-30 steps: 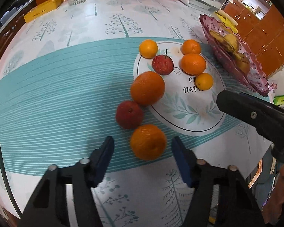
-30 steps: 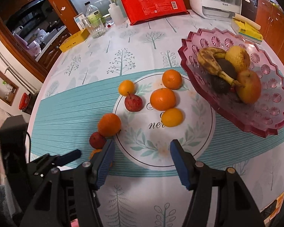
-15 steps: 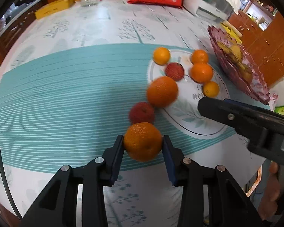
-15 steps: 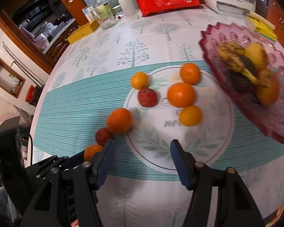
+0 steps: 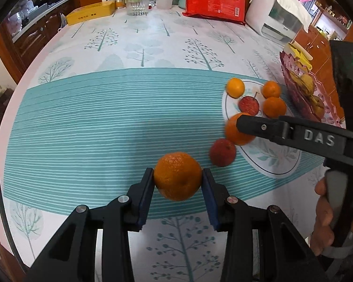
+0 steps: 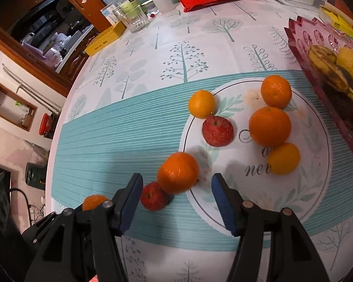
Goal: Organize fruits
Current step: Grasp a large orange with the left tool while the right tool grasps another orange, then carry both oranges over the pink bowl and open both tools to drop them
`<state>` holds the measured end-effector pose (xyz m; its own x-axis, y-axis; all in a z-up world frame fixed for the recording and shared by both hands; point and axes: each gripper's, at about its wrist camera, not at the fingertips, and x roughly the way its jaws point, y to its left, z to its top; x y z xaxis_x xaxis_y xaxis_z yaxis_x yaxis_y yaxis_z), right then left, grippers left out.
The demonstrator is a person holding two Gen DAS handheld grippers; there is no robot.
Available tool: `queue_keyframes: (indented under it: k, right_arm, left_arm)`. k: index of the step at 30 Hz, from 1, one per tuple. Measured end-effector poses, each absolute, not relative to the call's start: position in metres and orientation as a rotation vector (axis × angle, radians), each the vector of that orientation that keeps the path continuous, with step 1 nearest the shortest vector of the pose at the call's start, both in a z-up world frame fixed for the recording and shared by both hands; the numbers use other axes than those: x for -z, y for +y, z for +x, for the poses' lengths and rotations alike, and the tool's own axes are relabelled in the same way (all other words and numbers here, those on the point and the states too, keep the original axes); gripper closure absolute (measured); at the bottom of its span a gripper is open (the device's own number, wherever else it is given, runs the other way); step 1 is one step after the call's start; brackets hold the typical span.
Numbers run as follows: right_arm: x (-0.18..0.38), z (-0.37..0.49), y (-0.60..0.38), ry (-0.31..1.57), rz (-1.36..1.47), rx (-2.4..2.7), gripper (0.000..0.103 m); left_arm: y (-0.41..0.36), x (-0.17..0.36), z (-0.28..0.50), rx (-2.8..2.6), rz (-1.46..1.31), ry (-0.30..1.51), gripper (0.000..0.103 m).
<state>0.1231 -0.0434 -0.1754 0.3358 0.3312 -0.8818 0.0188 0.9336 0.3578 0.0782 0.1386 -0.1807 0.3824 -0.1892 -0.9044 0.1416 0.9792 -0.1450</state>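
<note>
My left gripper (image 5: 178,176) is shut on a large orange (image 5: 178,176) and holds it above the teal-striped tablecloth; the orange shows in the right wrist view (image 6: 94,202) too. My right gripper (image 6: 176,183) is open, its fingers either side of another large orange (image 6: 178,173) at the rim of the printed white circle (image 6: 313,202). A red apple (image 6: 154,196) lies just left of that orange. On the circle lie a stemmed red apple (image 6: 217,130) and several oranges (image 6: 269,129). The right gripper's finger (image 5: 270,127) crosses the left wrist view.
A pink fruit bowl (image 6: 301,33) with banana and other fruit stands at the right. A glass (image 5: 137,7), bottles, a yellow box (image 5: 90,16), a red packet (image 5: 215,2) and a white appliance (image 5: 277,16) line the table's far edge.
My left gripper closed on the near orange and lifted it. My right gripper moved forward and left until its open fingers flank the large orange.
</note>
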Motion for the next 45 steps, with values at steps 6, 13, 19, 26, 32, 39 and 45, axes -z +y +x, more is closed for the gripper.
queue_keyframes:
  k: [6, 13, 19, 26, 32, 39, 45]
  right_arm:
    - [0.187, 0.132, -0.033, 1.225, 0.304, -0.195, 0.042]
    - [0.193, 0.135, -0.020, 1.218, 0.211, -0.161, 0.059]
    - [0.193, 0.132, -0.023, 1.216, 0.205, -0.155, 0.060]
    - [0.168, 0.123, -0.034, 1.163, 0.217, -0.171, 0.060]
    - [0.123, 0.108, -0.059, 1.059, 0.218, -0.183, 0.060]
    - [0.072, 0.090, -0.103, 0.937, 0.201, -0.157, 0.060]
    - [0.034, 0.081, -0.158, 0.843, 0.207, -0.108, 0.060]
  left_arm:
    - [0.145, 0.182, 0.084, 0.207, -0.034, 1.166, 0.064]
    - [0.151, 0.186, 0.092, 0.209, -0.030, 1.175, 0.064]
    - [0.149, 0.184, 0.097, 0.226, -0.022, 1.172, 0.064]
    - [0.134, 0.165, 0.101, 0.254, 0.005, 1.139, 0.064]
    - [0.108, 0.129, 0.105, 0.295, 0.033, 1.068, 0.064]
    - [0.054, 0.080, 0.109, 0.383, 0.068, 0.982, 0.064]
    - [-0.007, 0.044, 0.112, 0.470, 0.092, 0.932, 0.064]
